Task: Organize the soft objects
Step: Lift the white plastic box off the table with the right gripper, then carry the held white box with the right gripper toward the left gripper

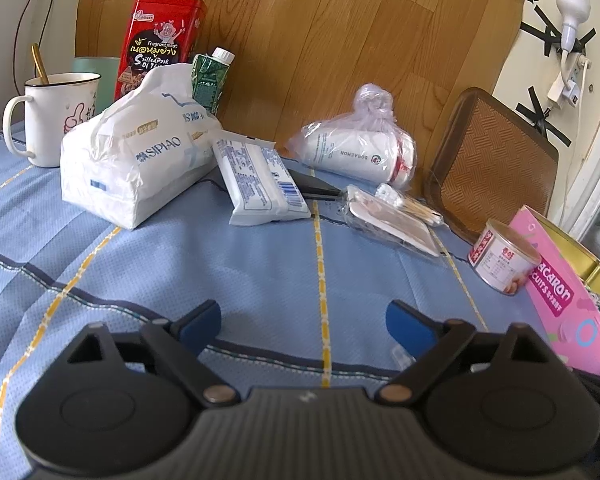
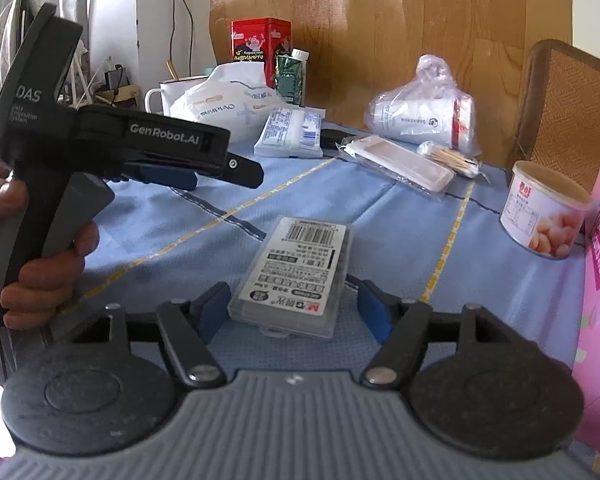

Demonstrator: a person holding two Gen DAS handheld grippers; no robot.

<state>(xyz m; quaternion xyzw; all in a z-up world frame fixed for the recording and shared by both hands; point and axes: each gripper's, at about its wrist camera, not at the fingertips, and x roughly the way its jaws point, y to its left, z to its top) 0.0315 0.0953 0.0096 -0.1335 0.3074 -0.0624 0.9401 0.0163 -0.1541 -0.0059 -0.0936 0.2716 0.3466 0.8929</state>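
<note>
Just starting, nothing sorted yet. Left claw (image 1: 303, 322) hovering spread apart, empty, over table (image 1: 260, 264). Right claw (image 2: 293, 307) straddling plastic case (image 2: 296, 276), not clamping. Leaving SIPIAO tissue pack (image 1: 136, 160), wet-wipes pack (image 1: 260, 180), bagged cups (image 1: 360, 152) scattered.

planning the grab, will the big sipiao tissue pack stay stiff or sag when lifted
The tissue pack will probably sag: its wrapper is loose and crumpled on top. It looks light for its bulk. The glossy film may slip, so pinching a loose fold seems safer.
</note>
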